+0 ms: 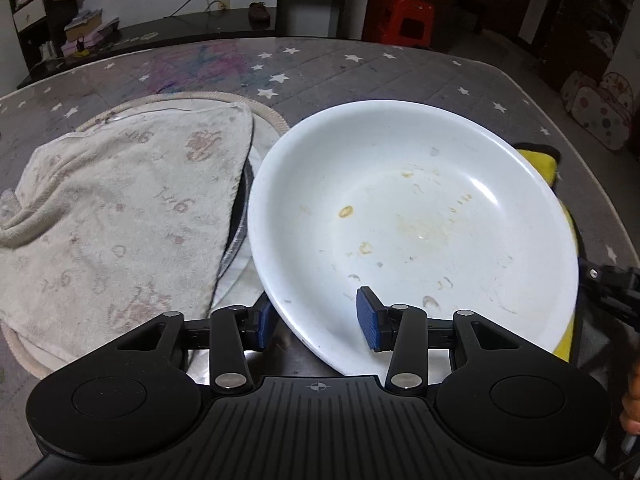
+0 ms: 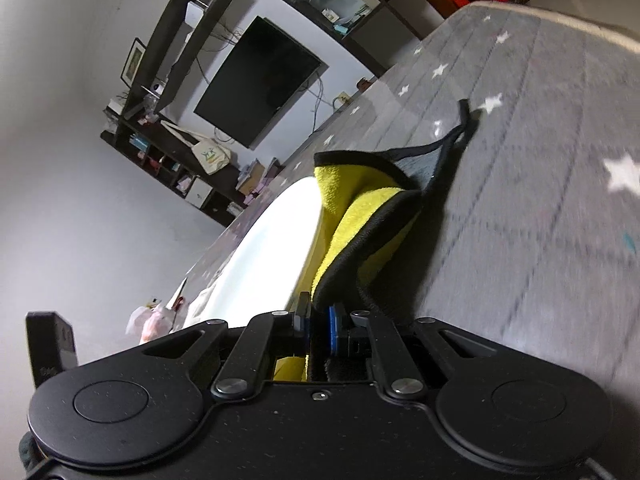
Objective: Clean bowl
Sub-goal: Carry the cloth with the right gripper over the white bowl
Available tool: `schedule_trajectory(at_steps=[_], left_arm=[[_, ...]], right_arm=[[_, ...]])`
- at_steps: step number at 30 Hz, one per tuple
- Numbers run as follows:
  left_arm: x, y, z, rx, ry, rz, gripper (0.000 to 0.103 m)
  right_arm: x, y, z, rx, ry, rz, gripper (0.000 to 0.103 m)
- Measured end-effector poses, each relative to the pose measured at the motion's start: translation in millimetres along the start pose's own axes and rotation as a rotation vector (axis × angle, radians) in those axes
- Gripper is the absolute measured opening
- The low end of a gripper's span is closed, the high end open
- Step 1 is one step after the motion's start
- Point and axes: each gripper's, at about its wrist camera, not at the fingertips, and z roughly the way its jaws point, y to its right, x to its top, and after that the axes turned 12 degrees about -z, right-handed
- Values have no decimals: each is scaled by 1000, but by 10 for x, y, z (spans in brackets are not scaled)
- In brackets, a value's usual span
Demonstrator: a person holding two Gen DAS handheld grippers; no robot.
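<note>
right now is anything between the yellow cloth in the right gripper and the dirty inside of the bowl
Only the bowl's own rim. The yellow cloth, clamped in the right gripper, lies against the bowl's outer side on the far edge from the left gripper, which grips the near rim. The stained inside is bare.

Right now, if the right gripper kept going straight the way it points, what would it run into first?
The right gripper is shut on the yellow black-edged cloth, which bunches directly ahead. Beyond it, probably the grey star-patterned table cover, with the white bowl just to the cloth's left; depth is unclear.
</note>
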Motion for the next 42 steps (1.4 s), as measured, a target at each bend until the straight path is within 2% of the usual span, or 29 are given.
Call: schedule_trajectory(at_steps=[18, 31, 36, 42], left_arm=[[259, -68, 127, -45, -5, 217, 38], [313, -51, 185, -39, -5, 254, 40], [324, -72, 179, -43, -9, 247, 40], [354, -61, 198, -42, -11, 258, 40]], right_arm=[[411, 319, 316, -35, 41, 40, 10], [644, 332, 497, -41, 73, 21, 10], [580, 289, 519, -43, 58, 15, 10], [363, 223, 244, -44, 57, -23, 10]])
